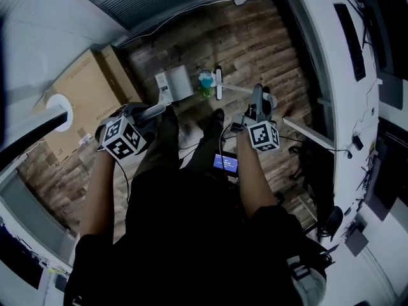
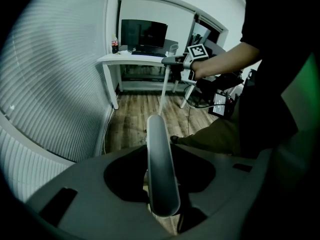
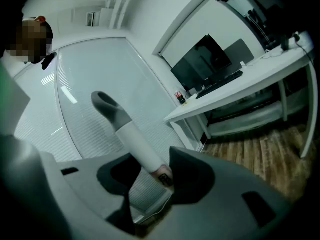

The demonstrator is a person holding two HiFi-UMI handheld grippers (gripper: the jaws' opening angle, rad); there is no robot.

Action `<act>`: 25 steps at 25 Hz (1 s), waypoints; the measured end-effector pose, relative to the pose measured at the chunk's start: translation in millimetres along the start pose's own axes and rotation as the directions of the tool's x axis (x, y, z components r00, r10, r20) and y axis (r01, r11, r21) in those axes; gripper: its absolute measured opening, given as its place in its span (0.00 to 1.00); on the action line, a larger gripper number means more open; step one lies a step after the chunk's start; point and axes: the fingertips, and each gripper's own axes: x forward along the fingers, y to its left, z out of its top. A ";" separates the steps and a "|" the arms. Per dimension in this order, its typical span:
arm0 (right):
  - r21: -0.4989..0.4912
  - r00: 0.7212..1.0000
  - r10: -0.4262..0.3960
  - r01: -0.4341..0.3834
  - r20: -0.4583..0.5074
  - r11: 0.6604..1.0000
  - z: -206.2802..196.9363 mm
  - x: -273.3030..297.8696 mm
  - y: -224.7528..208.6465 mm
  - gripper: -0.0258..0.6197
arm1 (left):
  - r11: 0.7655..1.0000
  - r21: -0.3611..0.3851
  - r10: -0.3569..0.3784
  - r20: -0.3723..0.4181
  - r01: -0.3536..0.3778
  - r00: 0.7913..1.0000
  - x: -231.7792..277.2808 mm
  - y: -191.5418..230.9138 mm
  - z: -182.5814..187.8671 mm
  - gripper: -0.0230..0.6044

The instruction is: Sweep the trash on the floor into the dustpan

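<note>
On the wooden floor in the head view, a white-grey dustpan [image 1: 173, 83] stands just left of a teal-green piece of trash [image 1: 205, 81]. The white broom head [image 1: 218, 85] lies right beside the trash on its other side. My left gripper [image 1: 150, 112] is shut on the dustpan handle [image 2: 161, 169], which runs up between its jaws. My right gripper [image 1: 258, 102] is shut on the broom handle [image 3: 134, 138], a white stick with a grey end. The left gripper view shows the right gripper [image 2: 186, 68] holding the stick [image 2: 164, 93] in front of the desk.
A cardboard box [image 1: 83, 94] stands at the left, close to the dustpan. A white desk [image 1: 328, 56] runs along the right; it carries a monitor [image 2: 144, 34]. Cables lie on the floor near the desk. A small lit screen [image 1: 225, 163] hangs at the person's waist.
</note>
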 end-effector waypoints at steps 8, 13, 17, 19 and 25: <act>0.045 0.990 0.121 -0.118 -0.072 0.992 -44.6 -11.3 69.2 0.31 | 1.000 0.000 -0.022 0.032 0.022 0.999 2.6 3.8 6.7 0.24; 0.189 0.988 0.149 -0.139 -0.040 0.972 -51.0 -19.4 86.3 0.31 | 1.000 -0.002 -0.024 0.048 0.024 0.999 2.5 1.8 5.9 0.24; 0.262 0.976 0.216 -0.202 -0.026 0.944 -50.3 -19.9 95.9 0.32 | 1.000 0.003 -0.027 0.048 0.027 0.998 5.5 1.5 7.5 0.24; 0.269 0.976 0.218 -0.204 -0.020 0.941 -44.3 -20.5 93.9 0.31 | 0.999 0.011 -0.030 0.037 0.030 0.999 7.6 -0.5 6.9 0.23; 0.222 0.978 0.204 -0.209 0.046 0.952 2.7 -28.2 78.0 0.31 | 1.000 -0.001 -0.006 0.015 0.006 1.000 11.7 0.6 -2.5 0.21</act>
